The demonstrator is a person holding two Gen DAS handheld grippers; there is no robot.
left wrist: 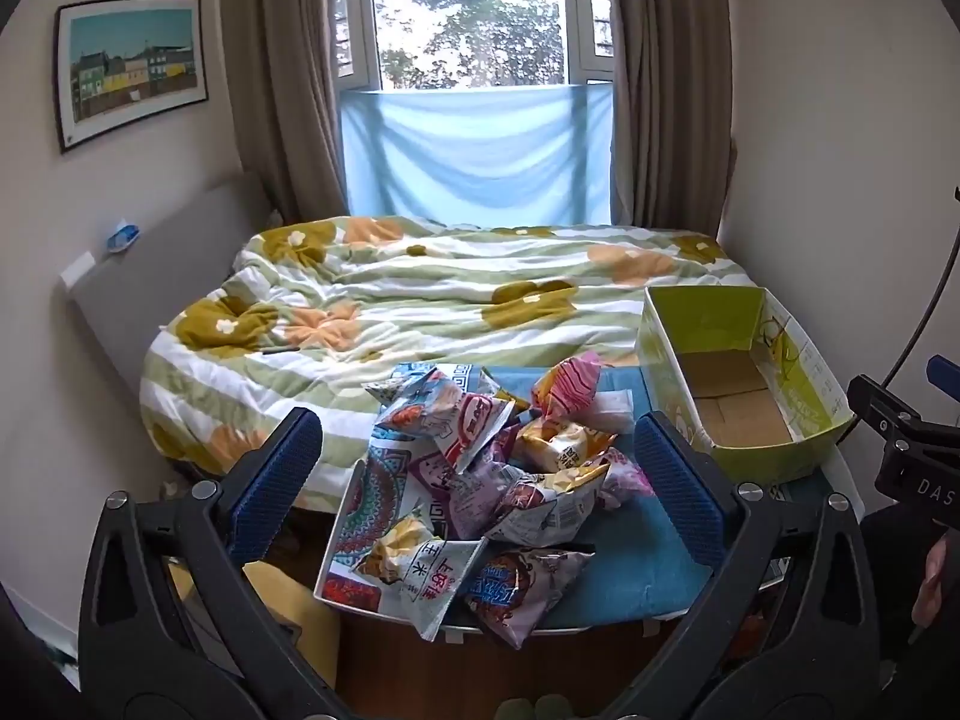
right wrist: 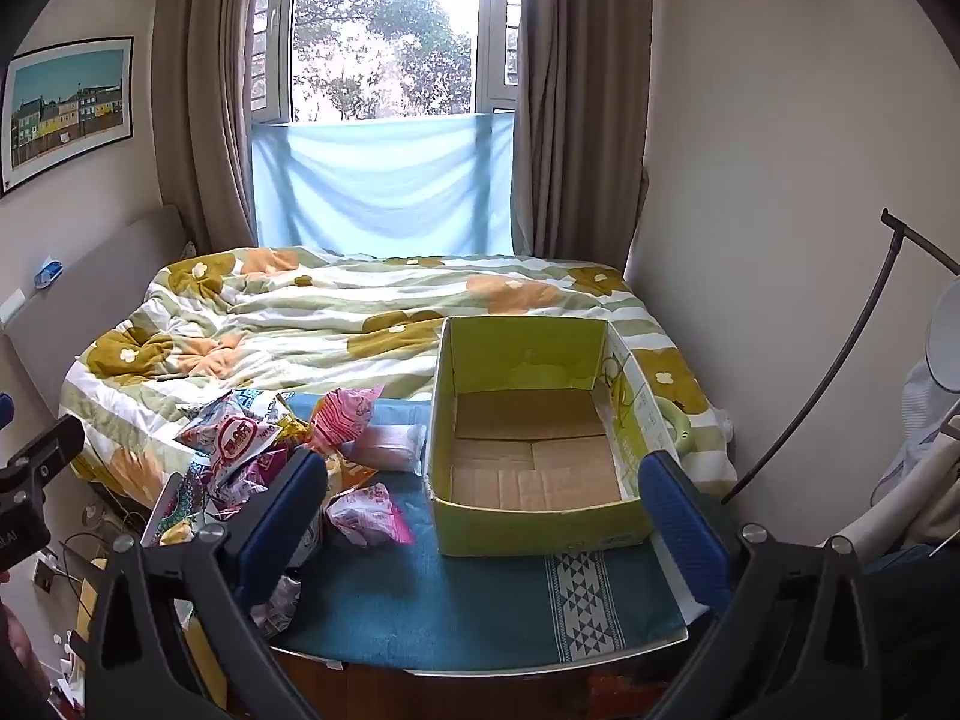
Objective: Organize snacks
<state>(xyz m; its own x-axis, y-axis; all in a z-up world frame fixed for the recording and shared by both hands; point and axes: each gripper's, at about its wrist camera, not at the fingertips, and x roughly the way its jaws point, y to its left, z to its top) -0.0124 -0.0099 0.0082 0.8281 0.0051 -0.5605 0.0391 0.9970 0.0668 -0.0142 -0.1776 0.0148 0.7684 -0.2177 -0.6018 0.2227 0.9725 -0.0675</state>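
**Clearance: box open from above, snack pile crowds the left**

Green box (right wrist: pixel 534 438) is open-topped with a bare floor, so there is free entry from above; its walls block side approach. Snack pile (left wrist: pixel 486 456) covers the left of the surface (right wrist: pixel 456 606). The teal strip in front of the box is clear. Bed (right wrist: pixel 336 318) lies just behind. Wall (right wrist: pixel 780 210) is close on the right.

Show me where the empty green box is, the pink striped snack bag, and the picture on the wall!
green box (right wrist: pixel 528 354): right wrist view, inside of its back wall.
pink striped snack bag (left wrist: pixel 567 387): left wrist view, middle of the bag.
picture (left wrist: pixel 132 66): left wrist view, middle of the print.
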